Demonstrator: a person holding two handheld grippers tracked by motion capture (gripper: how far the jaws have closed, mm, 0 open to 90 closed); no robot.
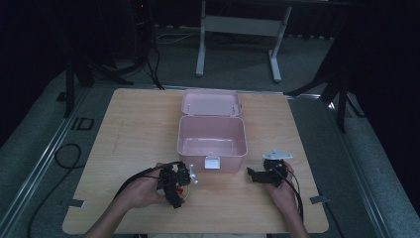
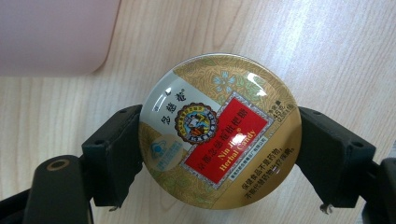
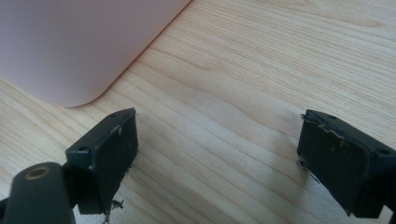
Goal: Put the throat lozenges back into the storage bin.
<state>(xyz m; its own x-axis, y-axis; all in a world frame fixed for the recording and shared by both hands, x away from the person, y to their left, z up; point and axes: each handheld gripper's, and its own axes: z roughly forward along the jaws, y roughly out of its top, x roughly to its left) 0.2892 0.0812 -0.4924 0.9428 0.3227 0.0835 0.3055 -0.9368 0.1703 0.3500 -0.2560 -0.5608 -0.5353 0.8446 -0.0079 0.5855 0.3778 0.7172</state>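
Note:
A round gold candy tin [image 2: 219, 133] with a red label reading "Herbal Candy" sits between the two black jaws of my left gripper [image 2: 219, 154], which is shut on it just above the wooden table. In the high view the left gripper [image 1: 174, 184] is held near the table's front, left of the latch of an open pink box [image 1: 212, 138]. My right gripper [image 1: 253, 174] rests low over the table to the right of the box front. Its jaws [image 3: 217, 163] stand wide apart with bare wood between them. The box's pink corner [image 3: 79, 42] shows ahead of it.
The pink box's lid [image 1: 211, 103] lies open toward the far side, and its white latch [image 1: 212, 162] faces me. The wooden table [image 1: 129, 129] stands on grey floor. A white-legged desk frame [image 1: 237, 29] and dark stands lie beyond the table. Cables trail off the front edge.

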